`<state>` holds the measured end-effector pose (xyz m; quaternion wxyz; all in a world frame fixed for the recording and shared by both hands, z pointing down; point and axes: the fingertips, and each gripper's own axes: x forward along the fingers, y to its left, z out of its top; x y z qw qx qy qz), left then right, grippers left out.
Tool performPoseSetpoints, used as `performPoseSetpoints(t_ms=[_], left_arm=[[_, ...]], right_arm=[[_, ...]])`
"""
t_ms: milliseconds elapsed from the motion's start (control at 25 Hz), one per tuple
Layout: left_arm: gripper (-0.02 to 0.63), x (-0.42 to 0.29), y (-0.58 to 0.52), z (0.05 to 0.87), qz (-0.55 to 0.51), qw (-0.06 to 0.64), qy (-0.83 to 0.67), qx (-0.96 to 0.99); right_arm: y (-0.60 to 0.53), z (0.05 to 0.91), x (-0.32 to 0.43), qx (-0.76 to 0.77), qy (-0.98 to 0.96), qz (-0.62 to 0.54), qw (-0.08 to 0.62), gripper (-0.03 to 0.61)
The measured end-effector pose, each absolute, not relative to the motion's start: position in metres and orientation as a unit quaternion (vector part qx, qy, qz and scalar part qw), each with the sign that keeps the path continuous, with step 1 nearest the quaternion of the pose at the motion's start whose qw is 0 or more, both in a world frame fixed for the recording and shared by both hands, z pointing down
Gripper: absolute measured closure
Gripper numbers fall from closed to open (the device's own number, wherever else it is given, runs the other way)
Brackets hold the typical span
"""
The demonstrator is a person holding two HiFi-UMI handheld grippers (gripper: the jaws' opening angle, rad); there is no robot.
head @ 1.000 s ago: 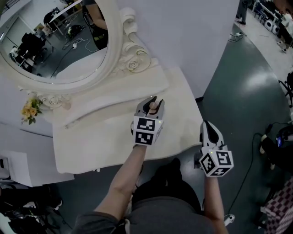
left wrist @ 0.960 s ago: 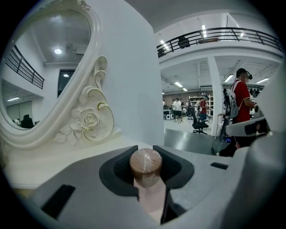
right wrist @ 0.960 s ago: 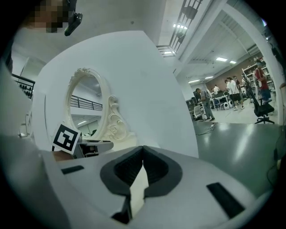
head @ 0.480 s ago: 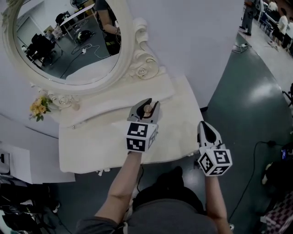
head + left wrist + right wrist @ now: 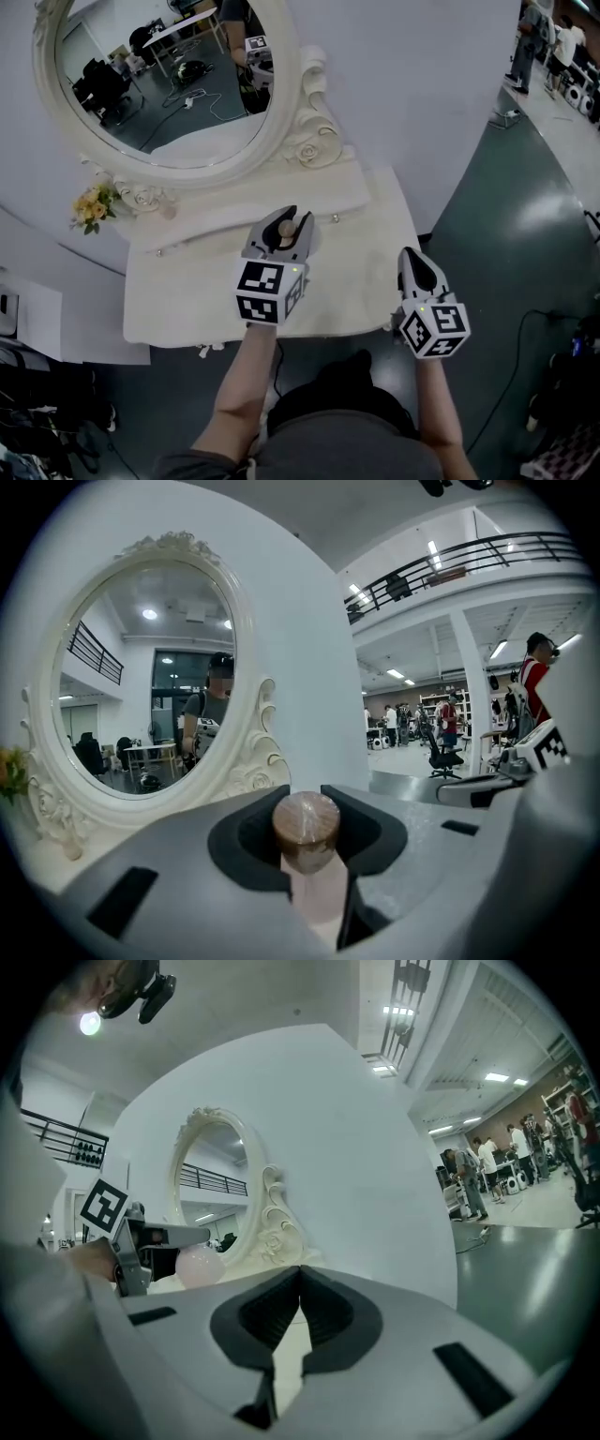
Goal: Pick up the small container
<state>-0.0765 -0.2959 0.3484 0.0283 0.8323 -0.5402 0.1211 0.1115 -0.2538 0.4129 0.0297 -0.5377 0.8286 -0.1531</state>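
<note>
Small container [image 5: 306,829], a pale bottle with a round brown cap, is in our grip, so we judge the pickup to be at its lifting stage. Open grey floor [image 5: 506,216] lies to our right. The big oval mirror [image 5: 169,84] stands close behind the cream table [image 5: 187,300]. Our left gripper [image 5: 282,223] hovers over the table, jaws clamped on the bottle below its cap. Our right gripper [image 5: 413,255] hangs by the table's front right corner, jaws pressed together on nothing. Next we need a steady, upright hold, kept clear of the mirror frame.
</note>
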Motion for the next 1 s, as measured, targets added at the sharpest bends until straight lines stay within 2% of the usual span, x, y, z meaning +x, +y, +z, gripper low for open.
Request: performPoseSetpoints(t_ms=[1000], left_arm=[[0.509,-0.135,-0.266,0.332,0.108,0.034,-0.584,0.804]], right_arm=[[-0.258,0.408,0.065,-0.500,0.858,-0.110,-0.026,0.577]])
